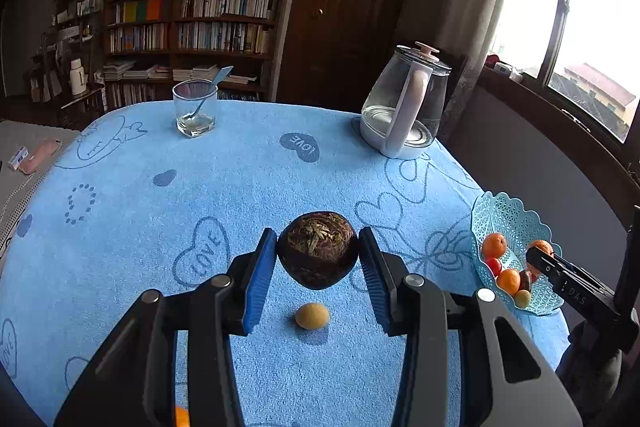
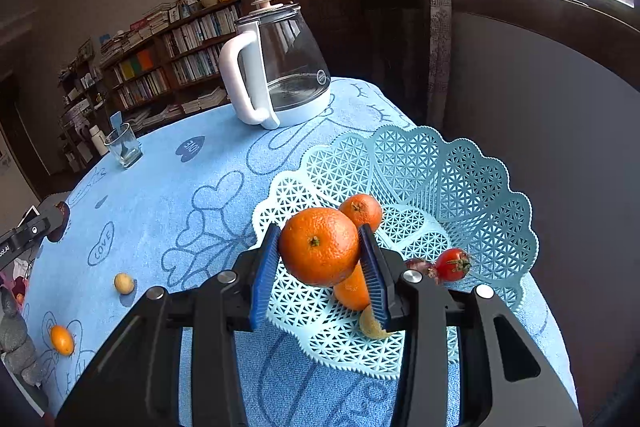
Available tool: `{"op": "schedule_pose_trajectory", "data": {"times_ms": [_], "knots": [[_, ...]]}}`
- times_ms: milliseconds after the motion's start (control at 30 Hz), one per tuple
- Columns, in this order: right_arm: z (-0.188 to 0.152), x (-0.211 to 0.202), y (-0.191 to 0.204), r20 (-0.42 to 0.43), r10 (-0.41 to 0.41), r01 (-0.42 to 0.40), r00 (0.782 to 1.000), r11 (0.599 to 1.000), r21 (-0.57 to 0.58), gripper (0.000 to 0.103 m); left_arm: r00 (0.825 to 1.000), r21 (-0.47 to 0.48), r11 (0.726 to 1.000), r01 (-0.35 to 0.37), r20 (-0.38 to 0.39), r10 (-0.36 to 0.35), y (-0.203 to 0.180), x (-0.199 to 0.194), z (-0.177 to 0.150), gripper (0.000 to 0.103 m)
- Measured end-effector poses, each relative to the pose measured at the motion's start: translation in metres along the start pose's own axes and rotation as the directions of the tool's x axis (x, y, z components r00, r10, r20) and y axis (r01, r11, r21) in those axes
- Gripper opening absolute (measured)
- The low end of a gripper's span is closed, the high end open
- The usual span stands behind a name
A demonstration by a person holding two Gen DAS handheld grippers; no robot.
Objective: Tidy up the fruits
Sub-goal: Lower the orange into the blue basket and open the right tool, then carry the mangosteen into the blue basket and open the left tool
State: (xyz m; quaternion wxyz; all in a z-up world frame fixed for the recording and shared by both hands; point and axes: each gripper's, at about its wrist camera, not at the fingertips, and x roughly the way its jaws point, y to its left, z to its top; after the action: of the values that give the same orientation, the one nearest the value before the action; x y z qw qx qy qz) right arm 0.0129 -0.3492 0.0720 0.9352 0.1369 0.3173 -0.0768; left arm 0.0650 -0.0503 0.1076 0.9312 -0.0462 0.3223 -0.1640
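My left gripper [image 1: 318,255] is shut on a dark brown round fruit [image 1: 318,247] and holds it above the blue cloth. A small tan fruit [image 1: 312,315] lies on the cloth below it. My right gripper [image 2: 320,247] is shut on a large orange [image 2: 319,245] and holds it over the near rim of the light blue lattice basket [image 2: 480,195]. The basket holds two more oranges [image 2: 362,211], a red tomato [image 2: 452,264], a dark fruit and a small yellow fruit [image 2: 372,326]. The basket also shows at the right in the left wrist view [image 1: 508,223].
A glass kettle [image 1: 404,103] and a drinking glass with a spoon [image 1: 195,107] stand at the far side of the table. A small orange fruit [image 2: 62,339] and the tan fruit [image 2: 123,283] lie loose on the cloth. The table edge drops off right of the basket.
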Motion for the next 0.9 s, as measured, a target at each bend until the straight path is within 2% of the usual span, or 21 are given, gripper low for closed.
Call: {"op": "schedule_pose_trajectory", "data": {"times_ms": [267, 433, 667, 900], "knots": [[-0.001, 0.017, -0.032, -0.033, -0.041, 0.044, 0.999, 0.996, 0.077, 0.041, 1.000, 0.018, 1.000, 0.005, -0.012, -0.005, -0.005, 0.003, -0.003, 0.043], [-0.002, 0.031, -0.050, -0.070, -0.029, 0.039, 0.997, 0.987, 0.153, 0.041, 1.000, 0.022, 1.000, 0.006, -0.016, -0.005, -0.007, 0.005, -0.004, 0.043], [-0.001, 0.022, -0.061, -0.029, -0.038, 0.043, 0.999, 0.978, 0.202, 0.048, 1.000, 0.030, 1.000, 0.008, -0.024, -0.007, -0.010, 0.007, -0.006, 0.043], [-0.008, 0.016, -0.063, -0.008, -0.058, 0.059, 0.998, 0.977, 0.204, 0.048, 0.999, 0.046, 0.999, 0.012, -0.033, -0.011, -0.016, 0.010, -0.009, 0.043]]}}
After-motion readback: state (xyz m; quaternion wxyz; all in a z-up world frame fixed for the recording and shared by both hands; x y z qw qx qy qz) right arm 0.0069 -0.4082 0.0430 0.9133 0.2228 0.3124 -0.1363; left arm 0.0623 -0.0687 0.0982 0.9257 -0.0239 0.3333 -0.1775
